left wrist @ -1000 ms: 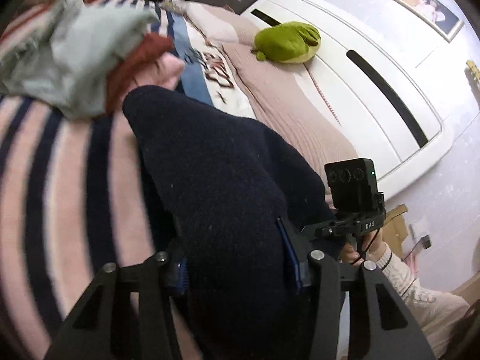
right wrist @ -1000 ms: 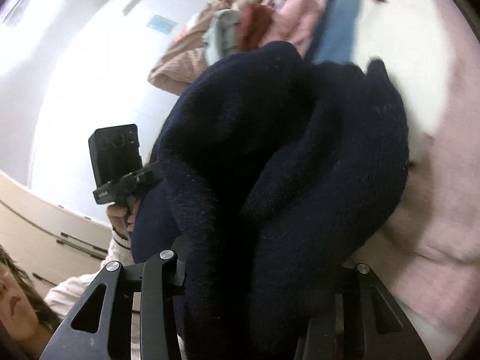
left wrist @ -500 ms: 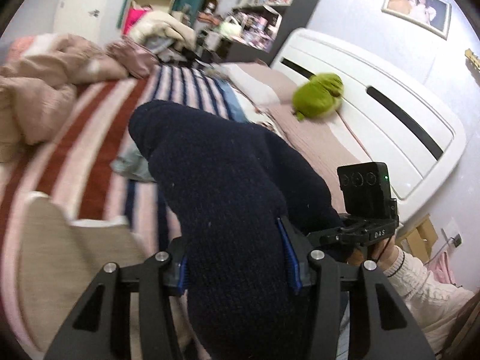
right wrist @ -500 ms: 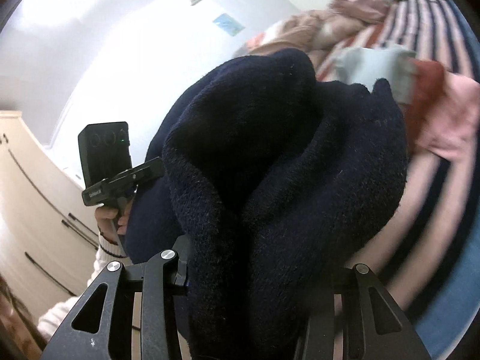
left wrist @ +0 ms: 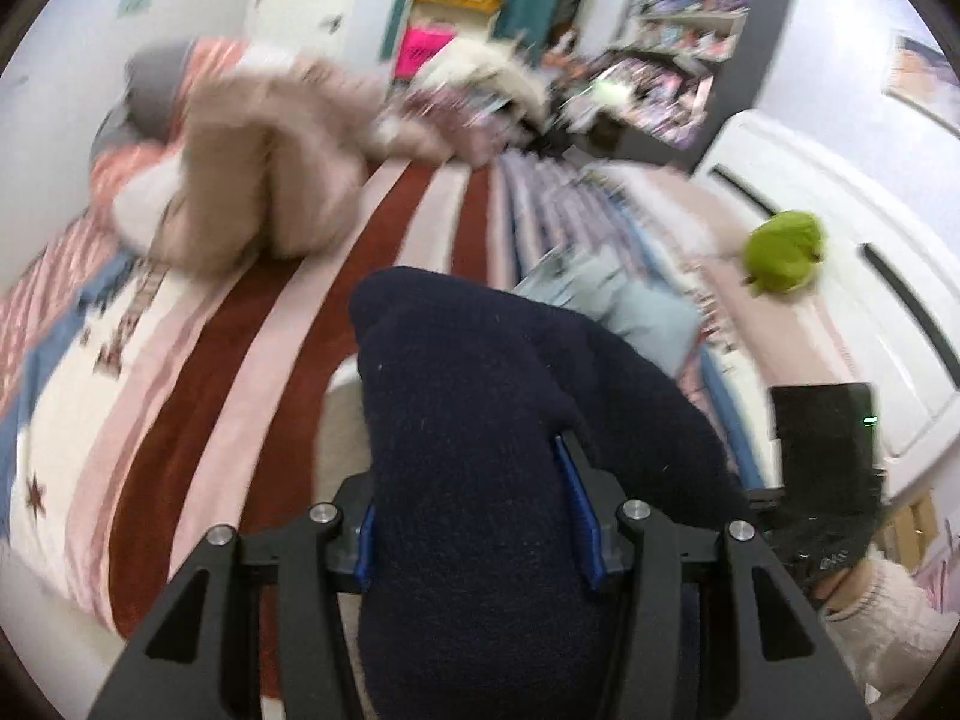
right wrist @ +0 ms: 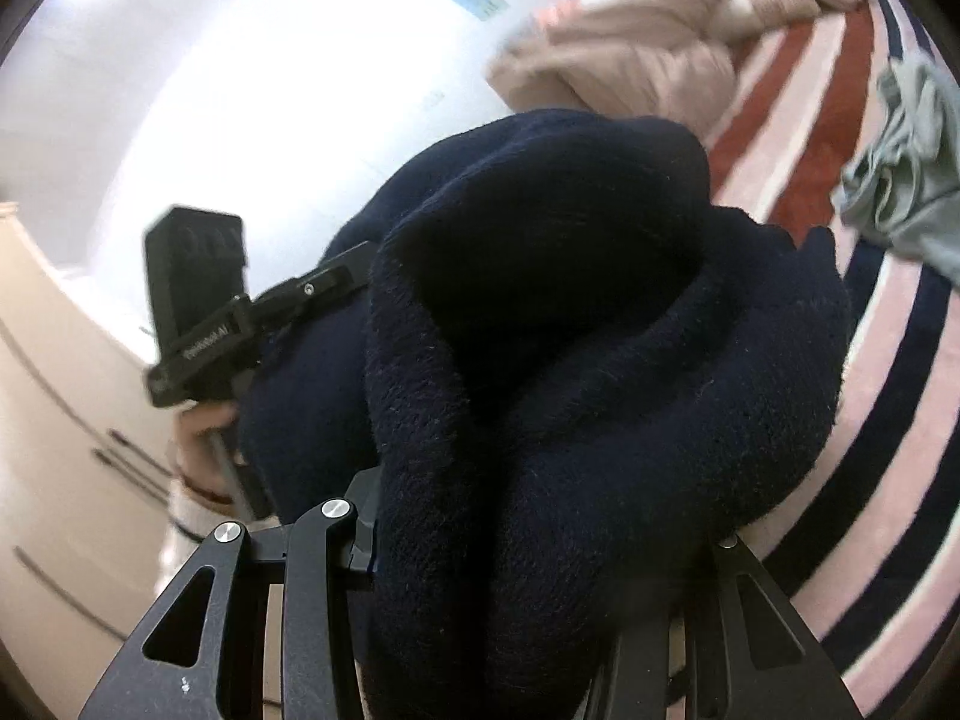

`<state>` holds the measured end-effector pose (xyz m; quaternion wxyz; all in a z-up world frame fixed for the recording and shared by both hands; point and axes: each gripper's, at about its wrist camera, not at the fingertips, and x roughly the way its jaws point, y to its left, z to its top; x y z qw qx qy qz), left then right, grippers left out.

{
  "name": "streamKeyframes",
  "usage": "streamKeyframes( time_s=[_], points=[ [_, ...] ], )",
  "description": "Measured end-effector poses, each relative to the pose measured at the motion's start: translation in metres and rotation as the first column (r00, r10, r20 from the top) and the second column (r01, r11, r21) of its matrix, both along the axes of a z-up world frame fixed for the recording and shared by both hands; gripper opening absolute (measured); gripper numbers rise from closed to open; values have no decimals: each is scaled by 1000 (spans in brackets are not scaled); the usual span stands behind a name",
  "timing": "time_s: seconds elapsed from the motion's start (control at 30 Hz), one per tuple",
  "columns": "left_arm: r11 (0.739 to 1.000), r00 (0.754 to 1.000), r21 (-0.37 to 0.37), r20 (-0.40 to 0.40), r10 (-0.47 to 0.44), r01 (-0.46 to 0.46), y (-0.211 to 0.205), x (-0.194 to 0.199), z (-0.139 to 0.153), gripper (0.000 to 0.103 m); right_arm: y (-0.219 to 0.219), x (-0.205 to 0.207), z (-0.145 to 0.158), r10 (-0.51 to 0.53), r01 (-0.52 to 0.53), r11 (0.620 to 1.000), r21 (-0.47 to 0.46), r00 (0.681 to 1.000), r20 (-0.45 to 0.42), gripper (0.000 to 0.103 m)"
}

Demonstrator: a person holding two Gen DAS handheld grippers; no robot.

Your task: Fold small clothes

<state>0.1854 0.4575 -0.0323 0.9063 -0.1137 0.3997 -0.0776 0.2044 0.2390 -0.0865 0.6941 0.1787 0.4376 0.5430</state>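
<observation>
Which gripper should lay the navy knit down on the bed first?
Probably the left gripper: its view shows bare striped blanket ahead of the navy knit garment, while the right gripper faces mostly wall.

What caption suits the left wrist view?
Left gripper clamps a dark navy knit garment above the striped bedspread.

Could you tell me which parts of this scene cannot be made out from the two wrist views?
- Left tool: its fingertips are buried in the navy garment in the left wrist view.
- Right tool: the garment covers its right finger in the right wrist view.
- Garment type and fold state: bunched and cut off by the bottom edge in both views.
- Shelf contents: motion-blurred in the left wrist view.
</observation>
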Motion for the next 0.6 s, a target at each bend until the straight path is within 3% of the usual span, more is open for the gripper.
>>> streamKeyframes(
  time_s=[0.07,0.2,0.4,0.6],
  points=[
    [999,996,1,-84,39,-39,14,10,-41,50,9,6,-18,-20,19,999,-39,999,-37,36],
    [991,995,-110,-74,65,-73,29,3,-68,57,6,12,-27,-14,12,999,-31,998,-58,37],
    [998,996,9,-55,66,-65,15,-3,-53,64,10,5,-7,12,-10,996,-90,1000,17,42],
    [990,990,49,-30,136,-135,12,-20,-37,66,5,3,-4,-21,29,994,-109,997,74,55]
  ],
)
